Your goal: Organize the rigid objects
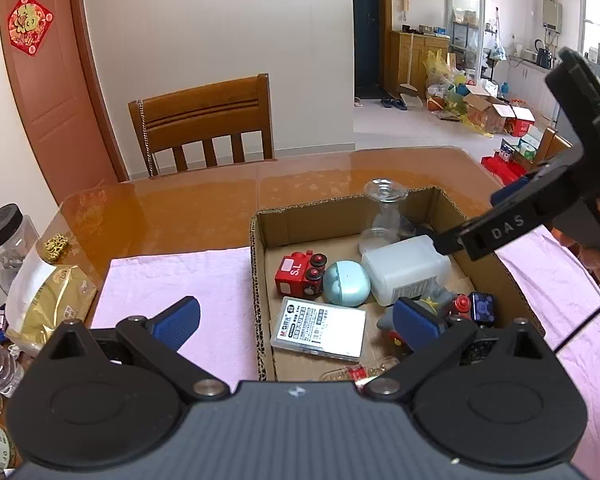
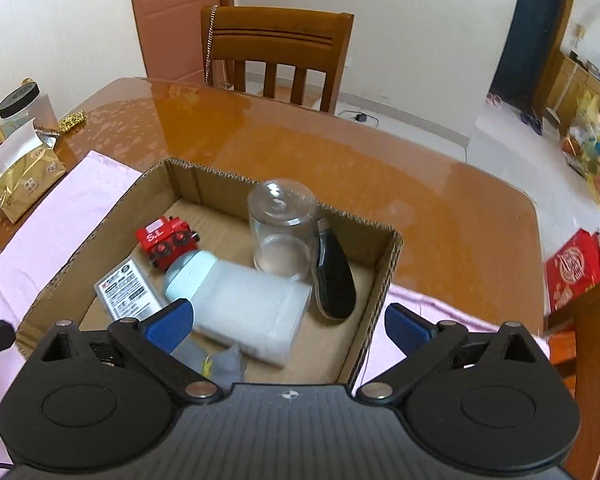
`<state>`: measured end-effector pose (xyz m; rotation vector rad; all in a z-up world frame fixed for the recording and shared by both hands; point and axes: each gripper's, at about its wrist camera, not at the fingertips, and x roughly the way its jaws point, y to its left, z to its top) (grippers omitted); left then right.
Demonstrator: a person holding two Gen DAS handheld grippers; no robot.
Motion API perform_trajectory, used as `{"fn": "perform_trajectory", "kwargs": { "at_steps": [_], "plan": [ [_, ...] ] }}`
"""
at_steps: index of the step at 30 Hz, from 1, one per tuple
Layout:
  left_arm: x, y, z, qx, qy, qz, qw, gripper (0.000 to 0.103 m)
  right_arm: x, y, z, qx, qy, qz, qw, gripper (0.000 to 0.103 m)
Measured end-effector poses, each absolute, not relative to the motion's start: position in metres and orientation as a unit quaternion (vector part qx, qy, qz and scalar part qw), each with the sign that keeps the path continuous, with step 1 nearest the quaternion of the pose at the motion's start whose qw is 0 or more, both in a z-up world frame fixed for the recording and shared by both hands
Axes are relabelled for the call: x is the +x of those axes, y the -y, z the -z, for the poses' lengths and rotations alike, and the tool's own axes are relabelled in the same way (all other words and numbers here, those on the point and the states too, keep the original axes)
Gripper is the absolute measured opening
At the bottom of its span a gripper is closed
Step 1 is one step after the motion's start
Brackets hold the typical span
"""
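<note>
my right hand-held gripper (image 2: 287,326) hangs released over the jug (image 2: 256,312) in the box (image 2: 380,280). left hand-held gripper (image 1: 296,322) released too. next i'd find another loose item.

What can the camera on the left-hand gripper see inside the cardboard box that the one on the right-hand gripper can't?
Only the left wrist view shows the dark blue cube and small red toy in the box's near corner, and the right gripper from outside. Only the right wrist view clearly shows the black oval object beside the glass. Both show the cardboard box, red train, upturned glass, white plastic container and printed flat case.
</note>
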<state>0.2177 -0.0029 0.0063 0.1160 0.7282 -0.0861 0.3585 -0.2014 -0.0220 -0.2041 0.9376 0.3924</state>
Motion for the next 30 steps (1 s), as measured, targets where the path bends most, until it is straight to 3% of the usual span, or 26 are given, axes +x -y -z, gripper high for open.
{"fn": "perform_trajectory", "kwargs": {
  "at_steps": [16,30],
  "plan": [
    [0.191,0.001,-0.014,0.048,-0.409,0.018,0.911,0.102,0.258,0.187,0.014,-0.098,-0.513,-0.040,0.852,0.103],
    [0.176,0.004,-0.036,0.037,-0.436,0.004,0.899,0.102,0.204,0.189,-0.020,-0.003,-0.484,-0.004,0.875,0.103]
  ]
}}
